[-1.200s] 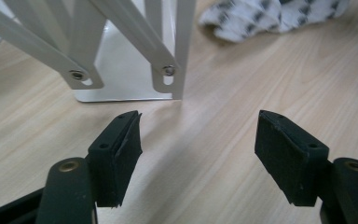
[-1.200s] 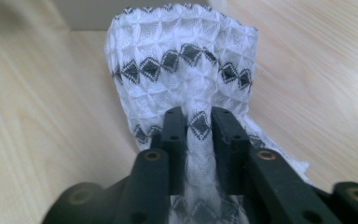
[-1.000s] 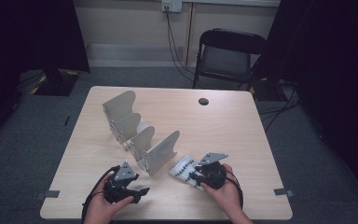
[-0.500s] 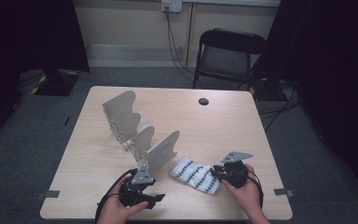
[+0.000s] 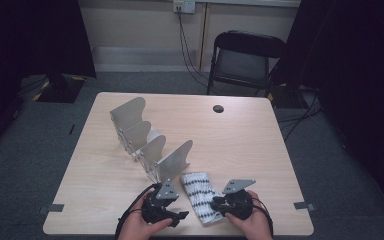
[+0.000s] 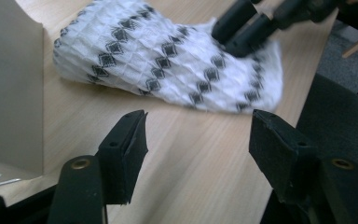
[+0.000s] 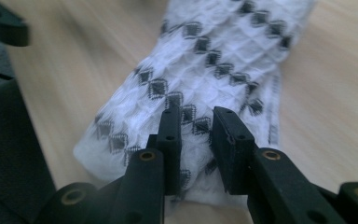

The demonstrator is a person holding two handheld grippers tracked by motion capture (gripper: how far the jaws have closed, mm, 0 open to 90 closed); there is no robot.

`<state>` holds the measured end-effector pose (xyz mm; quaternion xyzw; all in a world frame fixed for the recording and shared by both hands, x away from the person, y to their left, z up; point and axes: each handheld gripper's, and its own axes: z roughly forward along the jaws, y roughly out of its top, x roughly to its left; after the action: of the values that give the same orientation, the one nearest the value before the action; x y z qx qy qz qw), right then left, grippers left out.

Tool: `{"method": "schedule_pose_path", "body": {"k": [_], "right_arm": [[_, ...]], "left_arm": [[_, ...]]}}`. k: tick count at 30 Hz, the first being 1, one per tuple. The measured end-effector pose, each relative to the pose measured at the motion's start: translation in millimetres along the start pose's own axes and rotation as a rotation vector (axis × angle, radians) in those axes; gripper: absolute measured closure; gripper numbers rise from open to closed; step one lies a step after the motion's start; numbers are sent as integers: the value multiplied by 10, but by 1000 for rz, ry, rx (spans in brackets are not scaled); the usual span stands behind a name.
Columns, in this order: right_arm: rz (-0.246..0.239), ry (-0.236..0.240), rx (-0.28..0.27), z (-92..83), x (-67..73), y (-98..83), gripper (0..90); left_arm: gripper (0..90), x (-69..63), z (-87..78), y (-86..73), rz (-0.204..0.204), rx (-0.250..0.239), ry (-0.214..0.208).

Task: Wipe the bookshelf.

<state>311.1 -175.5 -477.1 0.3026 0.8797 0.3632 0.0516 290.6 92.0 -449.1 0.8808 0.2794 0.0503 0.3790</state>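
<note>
Folded white cloth [image 5: 200, 196] with rows of black diamonds lying flat on the wooden table [image 5: 240, 145], near the front edge, just in front of the last divider of the grey rack [image 5: 147, 145]. Right gripper [image 5: 219, 206] at the cloth's near right edge, jaws drawn close together, having just been closing; in the right gripper view [image 7: 196, 140] a small fold of cloth bunched in the narrow gap between the two black jaws, both pads against it. Left gripper [image 5: 180, 216] just left of the cloth, not touching it; in the left gripper view [image 6: 198, 140] jaws spread wide over bare table, cloth [image 6: 168, 60] lying beyond the tips. Same view: right gripper's jaws [image 6: 242, 28] pressed down onto the far end of the cloth. Rack's grey wall [image 6: 9, 93] close at the left edge of that view. Small dark round hole [image 5: 218, 108] at the table's far side; black folding chair [image 5: 245, 60] behind the table.
</note>
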Motion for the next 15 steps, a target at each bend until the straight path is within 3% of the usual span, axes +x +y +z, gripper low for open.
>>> {"method": "schedule_pose_path", "body": {"k": [3,5,9,10,13,15], "right_arm": [[3,61,-16,54,81,27,700],[6,71,-26,56,98,45,655],[25,38,-84,-70,-12,66,545],[47,8,-101,-132,-96,50,504],[56,-66,-103,-223,-229,-11,511],[53,-101,-74,-237,-280,-65,534]], "left_arm": [[366,18,6,5,-7,2,2],[366,20,11,11,-11,-2,2],[366,18,14,42,-18,-13,-2],[366,17,17,49,-12,-12,-1],[366,3,36,72,-8,-11,-7],[366,4,53,68,-11,-5,-7]]}}
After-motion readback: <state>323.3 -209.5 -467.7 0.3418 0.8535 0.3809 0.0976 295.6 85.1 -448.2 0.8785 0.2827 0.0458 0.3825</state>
